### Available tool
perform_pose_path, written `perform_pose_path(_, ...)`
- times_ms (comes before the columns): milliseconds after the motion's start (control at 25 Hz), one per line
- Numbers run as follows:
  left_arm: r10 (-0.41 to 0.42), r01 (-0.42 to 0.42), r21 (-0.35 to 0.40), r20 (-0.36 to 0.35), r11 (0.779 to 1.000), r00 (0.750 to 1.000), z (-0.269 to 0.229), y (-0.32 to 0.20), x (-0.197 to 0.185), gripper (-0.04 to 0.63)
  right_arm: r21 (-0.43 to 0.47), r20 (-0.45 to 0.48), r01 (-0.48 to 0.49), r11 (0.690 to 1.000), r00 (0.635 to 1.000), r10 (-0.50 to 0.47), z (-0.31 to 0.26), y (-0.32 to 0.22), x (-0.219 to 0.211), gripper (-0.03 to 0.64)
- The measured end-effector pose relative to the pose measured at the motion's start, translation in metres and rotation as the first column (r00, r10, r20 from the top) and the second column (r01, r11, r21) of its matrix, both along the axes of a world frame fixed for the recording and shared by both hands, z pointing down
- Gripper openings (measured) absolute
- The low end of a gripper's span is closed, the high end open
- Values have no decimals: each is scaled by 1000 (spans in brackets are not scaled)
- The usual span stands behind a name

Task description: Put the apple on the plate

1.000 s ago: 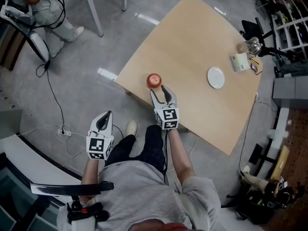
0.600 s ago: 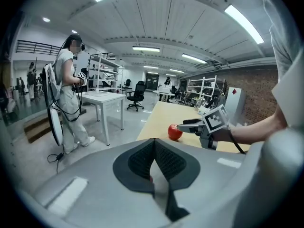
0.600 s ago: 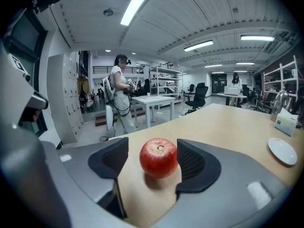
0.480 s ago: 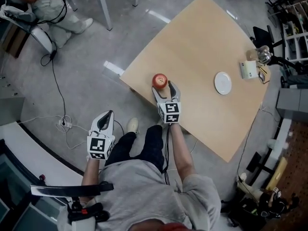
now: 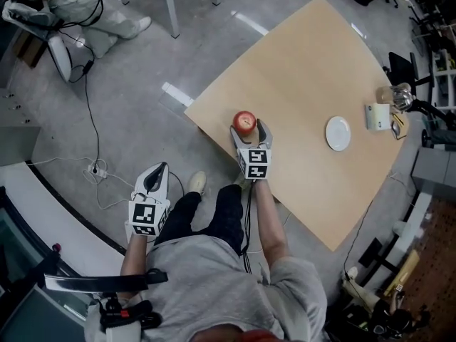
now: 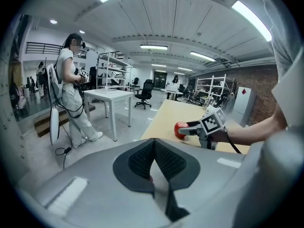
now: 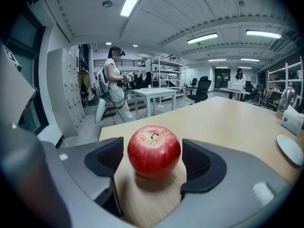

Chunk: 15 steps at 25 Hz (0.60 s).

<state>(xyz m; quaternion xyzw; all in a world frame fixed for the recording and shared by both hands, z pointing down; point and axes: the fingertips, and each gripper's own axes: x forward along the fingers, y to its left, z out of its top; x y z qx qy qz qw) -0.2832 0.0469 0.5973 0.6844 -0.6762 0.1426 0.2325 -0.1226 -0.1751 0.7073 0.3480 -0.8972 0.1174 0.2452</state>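
Observation:
A red apple [image 5: 244, 121] [image 7: 154, 151] stands upright on the pale wooden table [image 5: 299, 77], close to its near left corner. My right gripper [image 5: 248, 128] [image 7: 154, 161] is low over the table. Its jaws have just been opening, and they now stand one on each side of the apple with a thin gap at either pad. The small white plate [image 5: 338, 133] [image 7: 290, 149] lies empty, farther right on the table. My left gripper [image 5: 154, 171] [image 6: 154, 160] hangs shut over the floor, off the table, holding nothing. In the left gripper view, the apple [image 6: 180, 128] shows far off.
A white box [image 5: 379, 116] and a glass object [image 5: 397, 95] sit at the table's far right edge. The table edge runs just left of the apple. A cable with a power strip [image 5: 96, 169] lies on the floor. A person [image 5: 71, 6] stands at the top left.
My right gripper moved forward and down to the apple, and its jaws spread wider until they straddled it. The left gripper stayed where it was.

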Motion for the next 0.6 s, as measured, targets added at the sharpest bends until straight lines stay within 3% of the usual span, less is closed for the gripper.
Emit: perform_pose_path(600, -45, 45, -9, 6, 999, 999, 0, -3, 7, 20, -24, 14, 20, 1000, 1000, -20, 8, -7, -2, 380)
